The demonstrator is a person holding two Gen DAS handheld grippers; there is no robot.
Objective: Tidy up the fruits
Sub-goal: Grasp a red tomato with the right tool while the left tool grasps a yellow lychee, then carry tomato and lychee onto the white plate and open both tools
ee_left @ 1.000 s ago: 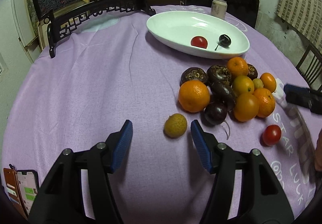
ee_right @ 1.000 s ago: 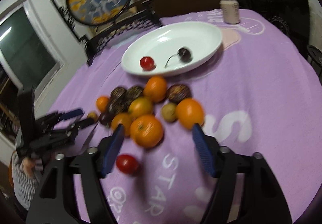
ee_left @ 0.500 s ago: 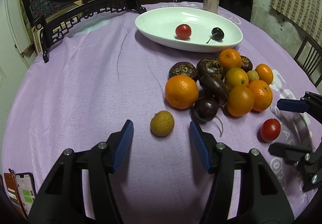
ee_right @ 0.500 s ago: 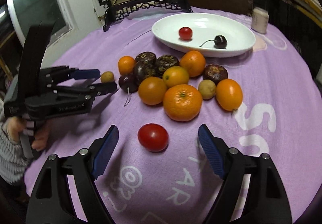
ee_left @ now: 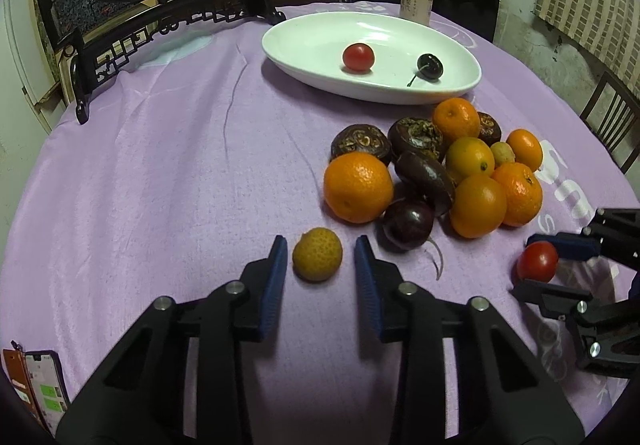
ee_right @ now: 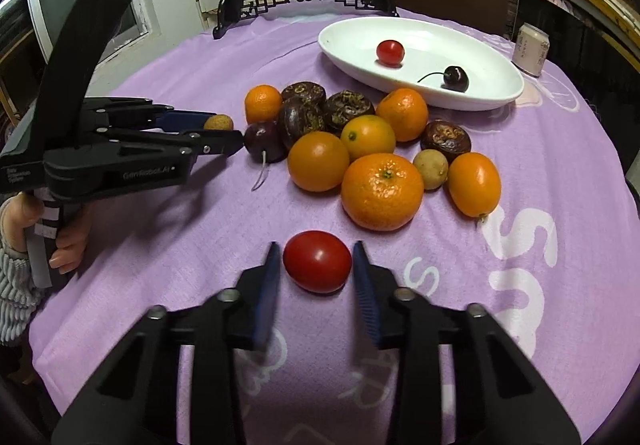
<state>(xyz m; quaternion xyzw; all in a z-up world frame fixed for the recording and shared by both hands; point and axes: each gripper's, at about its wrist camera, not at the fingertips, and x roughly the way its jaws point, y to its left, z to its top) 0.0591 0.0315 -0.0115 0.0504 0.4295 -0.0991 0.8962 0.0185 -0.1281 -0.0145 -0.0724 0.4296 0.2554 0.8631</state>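
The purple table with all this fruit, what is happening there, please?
A person holds a gripper in each hand. The left gripper is open around a small yellow bumpy fruit, and the right gripper is open around a red tomato. Neither is squeezed yet. The white oval dish holds one small red tomato and one dark cherry.

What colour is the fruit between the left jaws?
Yellowish-tan, speckled fruit; clearest in the left wrist view.

Yellow longan [ee_left: 317, 259] and red tomato [ee_right: 317, 261] lying apart from piled fruits [ee_right: 370, 149]
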